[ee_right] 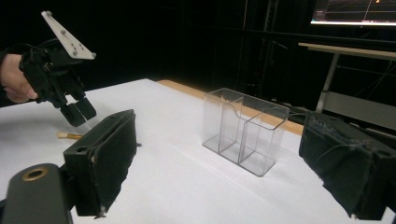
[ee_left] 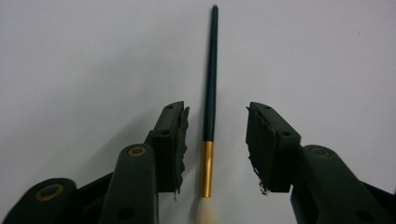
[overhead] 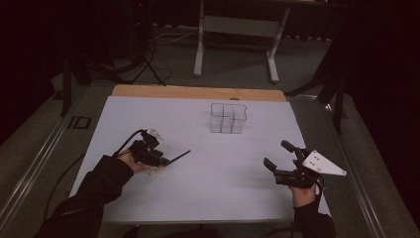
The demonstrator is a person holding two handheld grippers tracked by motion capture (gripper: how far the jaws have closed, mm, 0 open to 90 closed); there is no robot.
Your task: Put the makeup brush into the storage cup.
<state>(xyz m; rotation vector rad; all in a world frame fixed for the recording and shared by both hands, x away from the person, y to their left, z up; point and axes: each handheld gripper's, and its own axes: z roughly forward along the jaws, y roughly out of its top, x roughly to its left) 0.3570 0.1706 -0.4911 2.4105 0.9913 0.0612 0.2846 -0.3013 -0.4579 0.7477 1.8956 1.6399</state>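
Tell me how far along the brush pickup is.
Done: the left gripper is down over the brush, which lies flat on the white table, jaws on either side of its handle. In hand: the grasp; the pads have not yet touched it. Left: lifting it, probably toward the clear organizer, apparently empty. The right gripper waits open.

glossy brush handle (ee_left: 211, 70), clear plastic organizer (ee_right: 243, 130)
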